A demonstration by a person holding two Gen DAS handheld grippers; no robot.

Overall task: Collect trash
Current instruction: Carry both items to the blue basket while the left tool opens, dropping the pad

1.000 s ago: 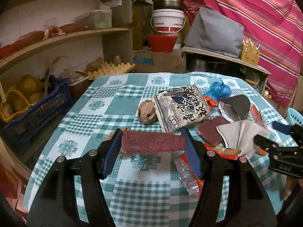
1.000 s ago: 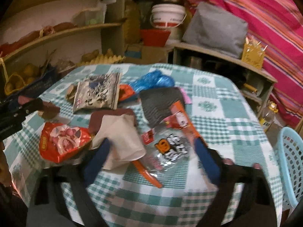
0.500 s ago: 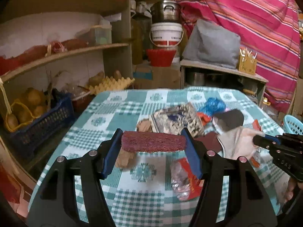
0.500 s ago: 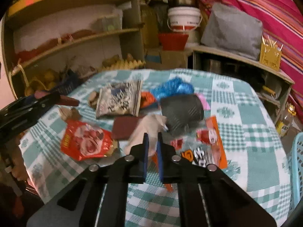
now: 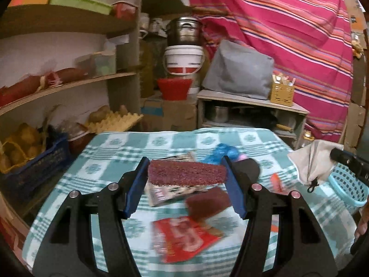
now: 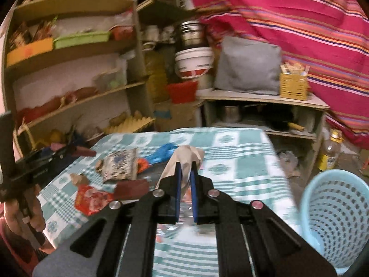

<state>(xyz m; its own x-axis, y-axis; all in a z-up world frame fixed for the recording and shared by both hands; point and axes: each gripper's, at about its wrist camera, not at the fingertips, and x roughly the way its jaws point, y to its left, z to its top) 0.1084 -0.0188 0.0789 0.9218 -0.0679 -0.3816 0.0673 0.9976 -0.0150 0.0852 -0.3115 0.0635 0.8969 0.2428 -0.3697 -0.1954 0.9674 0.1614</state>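
My left gripper (image 5: 186,175) is shut on a maroon scouring pad (image 5: 186,172) and holds it above the checked table (image 5: 115,161). My right gripper (image 6: 185,175) is shut on a beige cloth (image 6: 184,159), lifted off the table; the cloth also shows in the left wrist view (image 5: 311,164). A light blue perforated basket (image 6: 334,217) stands to the right of the table. Still on the table lie a red snack wrapper (image 5: 184,237), a second maroon pad (image 5: 207,203), a printed packet (image 6: 120,164), a blue plastic bag (image 6: 163,152) and a black piece (image 5: 250,168).
Wooden shelves (image 5: 69,85) with boxes, an egg tray and a blue crate of potatoes stand left. Behind the table are a low cabinet (image 5: 253,103) with a grey cushion, a white bucket (image 5: 183,58) under a steel pot, and a striped pink cloth.
My right gripper closed on the beige cloth and lifted it off the table toward the basket side. My left gripper rose with the scouring pad still in it.
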